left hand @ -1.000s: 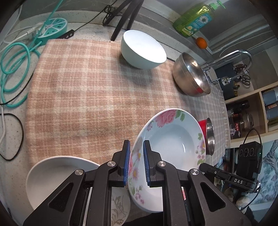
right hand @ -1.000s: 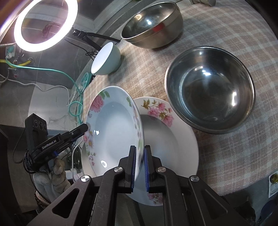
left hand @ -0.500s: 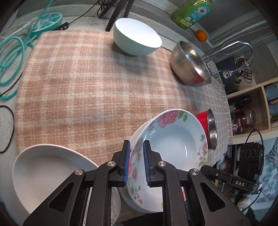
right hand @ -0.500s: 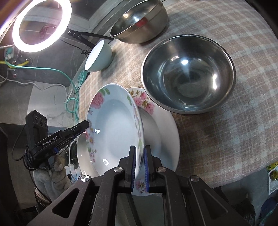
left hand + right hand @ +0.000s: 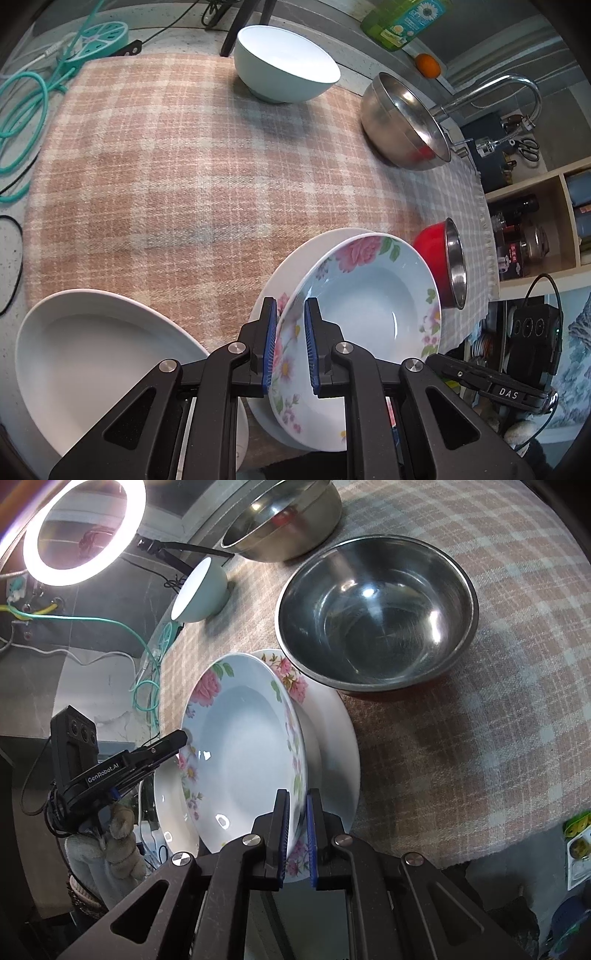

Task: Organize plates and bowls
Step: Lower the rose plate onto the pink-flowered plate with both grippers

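A floral deep plate (image 5: 369, 306) (image 5: 240, 753) hangs tilted between both hands. My left gripper (image 5: 290, 345) is shut on one side of its rim and my right gripper (image 5: 297, 836) is shut on the opposite side. Directly beneath it lies a second floral plate (image 5: 291, 266) (image 5: 332, 731) on the plaid cloth, and the held plate sits just above it. A plain white deep plate (image 5: 96, 365) (image 5: 170, 805) rests at the table's near edge, left of the floral pair in the left wrist view.
A pale blue bowl (image 5: 284, 74) (image 5: 201, 592) stands at the far side. A large steel bowl (image 5: 376, 613) with a red outside (image 5: 439, 258) sits right beside the plates. Another steel bowl (image 5: 402, 122) (image 5: 280, 517) is by the faucet (image 5: 491, 92). A ring light (image 5: 81, 531) and cables (image 5: 22, 110) line the back.
Both grippers carried the floral plate sideways and slightly lower, so it now hangs over the second floral plate; the white plate and the steel bowl have drawn closer in view.
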Tool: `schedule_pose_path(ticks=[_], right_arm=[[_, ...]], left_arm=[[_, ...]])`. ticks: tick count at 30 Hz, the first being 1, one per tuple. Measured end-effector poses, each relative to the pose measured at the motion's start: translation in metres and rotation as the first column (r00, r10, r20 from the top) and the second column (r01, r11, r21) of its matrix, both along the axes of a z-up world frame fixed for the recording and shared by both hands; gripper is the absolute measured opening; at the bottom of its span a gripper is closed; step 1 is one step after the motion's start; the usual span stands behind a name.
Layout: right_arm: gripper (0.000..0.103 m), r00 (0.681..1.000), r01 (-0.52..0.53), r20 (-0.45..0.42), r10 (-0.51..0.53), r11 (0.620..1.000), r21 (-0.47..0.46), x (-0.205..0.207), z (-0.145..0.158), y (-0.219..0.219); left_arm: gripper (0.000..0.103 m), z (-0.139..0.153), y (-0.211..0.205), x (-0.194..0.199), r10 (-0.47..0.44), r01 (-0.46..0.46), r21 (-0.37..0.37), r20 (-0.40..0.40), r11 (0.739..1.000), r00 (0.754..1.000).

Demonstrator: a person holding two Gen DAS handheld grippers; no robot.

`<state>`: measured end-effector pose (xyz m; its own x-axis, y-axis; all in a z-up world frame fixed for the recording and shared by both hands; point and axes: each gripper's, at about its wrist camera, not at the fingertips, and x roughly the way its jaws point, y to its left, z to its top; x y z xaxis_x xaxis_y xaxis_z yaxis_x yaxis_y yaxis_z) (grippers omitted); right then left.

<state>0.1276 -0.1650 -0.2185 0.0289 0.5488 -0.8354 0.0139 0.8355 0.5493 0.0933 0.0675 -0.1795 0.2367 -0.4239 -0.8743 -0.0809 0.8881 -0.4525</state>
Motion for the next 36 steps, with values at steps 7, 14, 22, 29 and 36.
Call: schedule_pose_path(ticks=[7,14,22,29,36], right_arm=[[0.008,1.000,-0.004,-0.015,0.004,1.000,-0.006,-0.005,-0.007,-0.001],[0.008,1.000,-0.002,-0.020,0.002,1.000,-0.006,-0.008,-0.008,-0.004],[0.008,1.000,-0.001,-0.026,0.001,1.000,-0.007,-0.008,-0.010,-0.005],[0.008,0.999,-0.002,-0.032,0.002,1.000,-0.001,-0.009,-0.013,-0.002],[0.008,1.000,0.000,-0.018,0.000,1.000,-0.005,-0.009,-0.013,-0.003]], left_arm=[[0.013,-0.002,-0.004,0.000,-0.007,0.007,0.011,-0.003,1.000,1.000],[0.013,-0.003,-0.008,0.003,-0.016,0.016,0.015,-0.008,1.000,1.000],[0.013,-0.006,-0.010,0.006,-0.024,0.025,0.022,-0.018,0.999,1.000],[0.013,-0.006,-0.008,0.006,-0.019,0.019,0.021,-0.019,1.000,1.000],[0.013,-0.006,-0.007,0.007,-0.021,0.021,0.014,-0.020,1.000,1.000]])
